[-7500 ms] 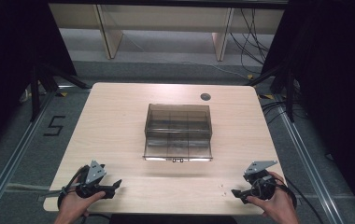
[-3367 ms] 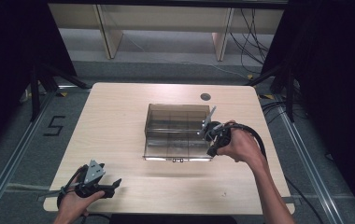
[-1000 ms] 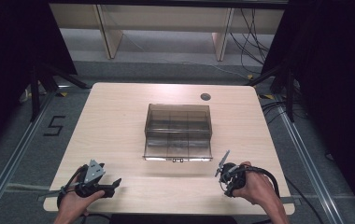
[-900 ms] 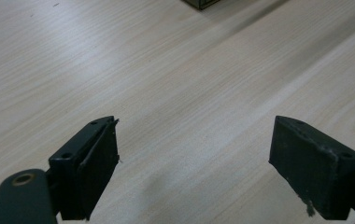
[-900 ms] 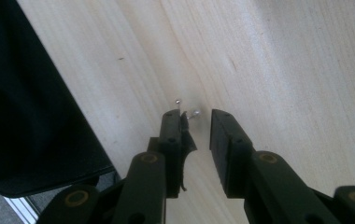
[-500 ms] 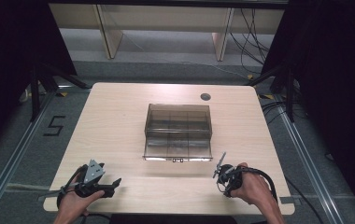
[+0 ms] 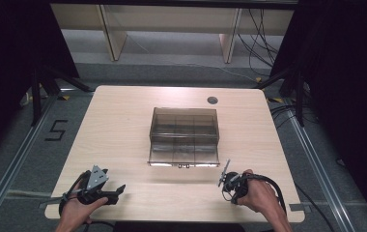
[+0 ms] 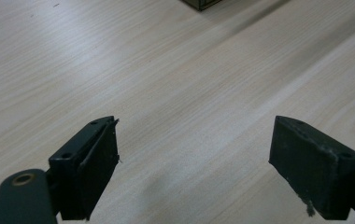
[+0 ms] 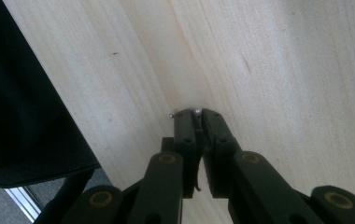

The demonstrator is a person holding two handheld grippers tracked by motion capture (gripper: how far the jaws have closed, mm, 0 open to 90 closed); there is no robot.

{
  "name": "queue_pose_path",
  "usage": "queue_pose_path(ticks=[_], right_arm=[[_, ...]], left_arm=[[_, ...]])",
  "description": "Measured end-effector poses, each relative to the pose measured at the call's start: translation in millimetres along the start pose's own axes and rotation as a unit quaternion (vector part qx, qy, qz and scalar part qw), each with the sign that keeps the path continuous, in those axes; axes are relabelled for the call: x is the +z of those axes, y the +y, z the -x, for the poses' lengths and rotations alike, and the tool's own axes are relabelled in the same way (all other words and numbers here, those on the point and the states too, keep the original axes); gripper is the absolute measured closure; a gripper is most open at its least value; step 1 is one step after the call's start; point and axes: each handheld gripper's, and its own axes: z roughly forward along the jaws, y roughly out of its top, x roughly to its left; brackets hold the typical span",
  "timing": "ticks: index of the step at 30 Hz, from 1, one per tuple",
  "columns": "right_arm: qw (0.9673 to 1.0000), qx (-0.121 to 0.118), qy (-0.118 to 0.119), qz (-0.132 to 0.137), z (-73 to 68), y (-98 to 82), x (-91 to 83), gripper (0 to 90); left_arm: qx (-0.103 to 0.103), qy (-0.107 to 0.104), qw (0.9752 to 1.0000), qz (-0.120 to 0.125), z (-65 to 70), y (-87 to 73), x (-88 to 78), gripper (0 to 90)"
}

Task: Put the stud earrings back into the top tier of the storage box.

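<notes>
Apparently mid-job: right gripper [image 9: 196, 113] jaws pinching small metal bit [image 9: 196, 111] at lower right; left gripper [image 8: 192, 158] jaws spread, idle; compartment box [image 7: 184, 136] at centre of worktop [image 7: 119, 125], contents unclear.

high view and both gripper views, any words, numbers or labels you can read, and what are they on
"5": dark figure marked on the grey floor left of the light wooden table.
Smoky transparent plastic compartment box: no label readable; the small fittings on its near edge are too small to tell.
Left gripper and right gripper: no text on the black jaws.
</notes>
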Motion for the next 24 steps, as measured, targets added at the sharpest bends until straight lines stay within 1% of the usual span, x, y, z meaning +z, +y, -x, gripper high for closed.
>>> queue_pose_path(ticks=[1, 2, 3, 4, 5, 6, 7, 8, 9, 10, 11, 12, 13, 14, 15, 17, 18, 19, 20, 21, 22, 23, 24], right_arm=[[1.0, 0.003, 0.0, -0.003, -1.0, 0.7, -0.5, 87.0], [1.0, -0.006, 0.006, -0.001, 0.5, 0.8, -0.5, 90.0], [1.0, -0.005, 0.0, 0.004, -0.1, 1.0, -1.1, 90.0], [0.9999, -0.012, 0.004, 0.007, 1.1, 0.3, -1.9, 90.0], [0.9997, -0.019, 0.008, 0.012, 1.6, -0.5, -3.6, 90.0], [0.9997, -0.015, 0.008, 0.014, 0.1, -0.6, -6.6, 90.0], [0.9997, -0.015, 0.008, 0.014, 0.1, -0.6, -6.6, 90.0], [0.9998, -0.01, 0.009, 0.013, -0.7, -0.4, -11.2, 90.0], [0.9998, -0.01, 0.009, 0.013, -0.7, -0.4, -11.2, 90.0], [0.9997, -0.014, 0.004, 0.017, -0.3, 1.0, -13.2, 90.0], [0.9998, -0.01, 0.004, 0.016, -1.0, 2.3, -14.0, 90.0], [0.9996, -0.02, 0.0, 0.019, 0.3, 3.7, -13.7, 88.5], [0.9995, -0.023, 0.0, 0.022, -0.5, 6.2, -13.2, 87.2], [0.9995, -0.023, 0.0, 0.022, -0.5, 6.2, -13.2, 87.2], [0.999, -0.038, 0.001, 0.023, -4.7, 13.0, -11.6, 84.9], [0.9986, -0.048, 0.004, 0.019, -7.8, 18.5, -10.0, 83.7], [0.9986, -0.048, 0.004, 0.019, -7.8, 18.5, -10.0, 83.7], [0.9988, -0.045, 0.004, 0.016, -9.6, 20.7, -8.8, 82.9], [0.9987, -0.049, 0.004, 0.01, -11.2, 23.9, -6.5, 81.8], [0.9987, -0.049, 0.004, 0.01, -11.2, 23.9, -6.5, 81.8], [0.9993, -0.037, 0.0, 0.001, -13.8, 25.5, -5.8, 81.2], [0.9993, -0.037, 0.0, 0.001, -13.8, 25.5, -5.8, 81.2], [0.9988, -0.048, -0.002, 0.002, -13.0, 26.1, -3.7, 80.9]], left_arm=[[-0.016, 0.0, 0.9998, 0.012, 2.1, 0.0, 1.7, 15.0], [-0.016, 0.0, 0.9998, 0.012, 2.1, 0.0, 1.7, 15.1], [-0.016, 0.003, 0.9998, 0.007, 1.6, -0.1, 0.9, 15.0], [-0.011, 0.001, 0.9999, 0.004, 1.1, -0.1, 0.2, 15.1], [0.002, -0.001, 1.0, -0.006, -0.9, 0.1, -0.9, 15.1], [0.002, -0.001, 1.0, -0.006, -0.9, 0.1, -0.9, 15.1], [-0.013, -0.003, 0.9999, 0.0, 0.7, -0.2, 0.8, 15.1], [-0.011, -0.002, 0.9999, -0.002, 0.4, -0.3, 0.6, 15.1], [-0.011, -0.002, 0.9999, -0.002, 0.4, -0.3, 0.6, 15.0], [0.001, -0.001, 1.0, -0.008, -0.5, -0.1, -0.1, 15.0], [-0.008, -0.001, 1.0, -0.003, 0.7, -0.1, 1.4, 15.0], [-0.022, 0.0, 0.9997, 0.008, 2.2, -0.4, 2.2, 15.0], [-0.003, -0.001, 1.0, -0.006, -0.3, -0.2, -0.2, 15.0], [-0.003, -0.001, 1.0, -0.006, -0.3, -0.2, -0.2, 15.0], [-0.017, -0.001, 0.9998, 0.004, 1.5, -0.5, 1.7, 15.1], [-0.015, -0.002, 0.9999, 0.001, 1.0, -0.4, 1.1, 15.0], [-0.009, -0.002, 1.0, -0.003, 0.1, -0.2, 0.3, 15.0], [-0.011, -0.003, 0.9999, -0.002, 0.3, -0.3, 0.3, 15.1], [-0.009, -0.003, 1.0, -0.003, 0.2, -0.3, 0.0, 15.0], [-0.009, -0.003, 1.0, -0.003, 0.2, -0.3, 0.0, 15.1], [-0.011, -0.002, 0.9999, -0.001, 0.4, -0.3, 0.1, 15.0], [-0.011, -0.002, 0.9999, -0.001, 0.4, -0.3, 0.1, 15.1], [-0.002, 0.0, 1.0, -0.003, -0.3, 0.0, -0.8, 15.1]])
